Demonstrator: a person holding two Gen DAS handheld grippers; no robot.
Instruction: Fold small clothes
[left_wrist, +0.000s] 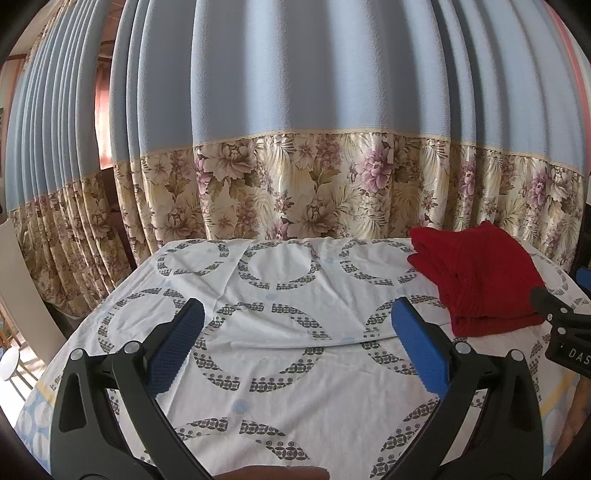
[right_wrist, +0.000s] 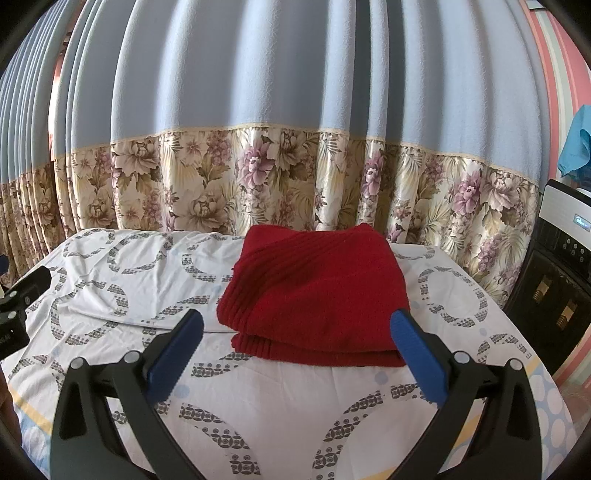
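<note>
A red ribbed cloth (right_wrist: 314, 291) lies folded in a thick stack on the patterned white sheet (right_wrist: 280, 402). In the left wrist view the red cloth (left_wrist: 480, 277) sits at the right. My right gripper (right_wrist: 299, 321) is open and empty, its blue fingers either side of the cloth's near edge, just short of it. My left gripper (left_wrist: 295, 314) is open and empty over bare sheet (left_wrist: 288, 369), to the left of the cloth. The right gripper's black body also shows in the left wrist view (left_wrist: 565, 321).
A blue curtain with a floral hem (right_wrist: 295, 184) hangs right behind the table. A black and white appliance (right_wrist: 554, 266) stands at the right. A white stool (left_wrist: 11, 363) stands on the floor at the left. The sheet has a raised fold (left_wrist: 295, 339).
</note>
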